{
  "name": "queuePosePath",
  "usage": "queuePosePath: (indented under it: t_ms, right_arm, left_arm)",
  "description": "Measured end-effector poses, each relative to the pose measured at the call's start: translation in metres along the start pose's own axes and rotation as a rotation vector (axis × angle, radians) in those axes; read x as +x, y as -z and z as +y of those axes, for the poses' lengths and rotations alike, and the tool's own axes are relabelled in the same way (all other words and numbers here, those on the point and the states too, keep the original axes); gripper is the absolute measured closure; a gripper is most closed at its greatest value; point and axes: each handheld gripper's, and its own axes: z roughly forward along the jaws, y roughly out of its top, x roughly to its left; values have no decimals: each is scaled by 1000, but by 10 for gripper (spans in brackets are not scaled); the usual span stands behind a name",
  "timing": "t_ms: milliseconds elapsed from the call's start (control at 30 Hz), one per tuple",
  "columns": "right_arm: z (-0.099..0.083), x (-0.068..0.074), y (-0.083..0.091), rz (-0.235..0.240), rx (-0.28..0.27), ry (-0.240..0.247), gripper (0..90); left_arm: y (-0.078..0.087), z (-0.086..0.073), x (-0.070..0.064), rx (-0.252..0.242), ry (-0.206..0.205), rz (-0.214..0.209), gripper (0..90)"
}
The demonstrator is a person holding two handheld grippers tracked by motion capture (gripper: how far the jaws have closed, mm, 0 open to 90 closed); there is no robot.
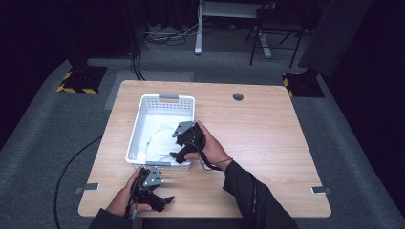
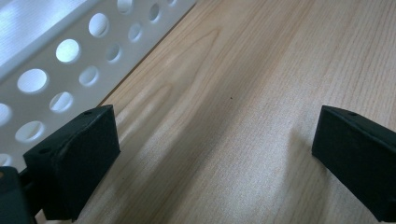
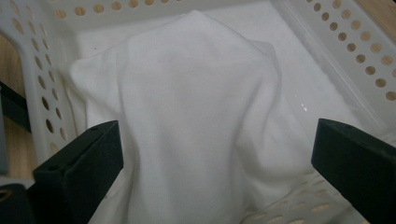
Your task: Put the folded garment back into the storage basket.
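A white perforated basket (image 1: 143, 107) stands on the wooden table, left of centre, with a white cloth (image 1: 160, 140) lying inside it. In the right gripper view the cloth (image 3: 191, 121) lies rumpled on the basket floor between the spread jaws. My right gripper (image 1: 177, 151) hangs open over the basket's near right corner, nothing in it. My left gripper (image 1: 165, 199) rests low near the table's front edge, just in front of the basket, open and empty. In its own view the basket wall (image 2: 51, 74) runs along the left beside bare wood.
The table (image 1: 267, 143) has wide bare wood to the right of the basket, with a round cable hole (image 1: 238, 97) near the far edge. Tape marks (image 1: 88, 188) sit at the front corners. A desk frame and stands are on the floor beyond.
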Motion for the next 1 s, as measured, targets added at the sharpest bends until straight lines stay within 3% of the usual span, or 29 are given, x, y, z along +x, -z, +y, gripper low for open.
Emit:
queuePosePath:
  t_ms: [1000]
  right_arm:
    - [-6, -1, 43, -51, -41, 57, 38]
  left_arm:
    - [0, 0, 0, 0, -1, 1, 7]
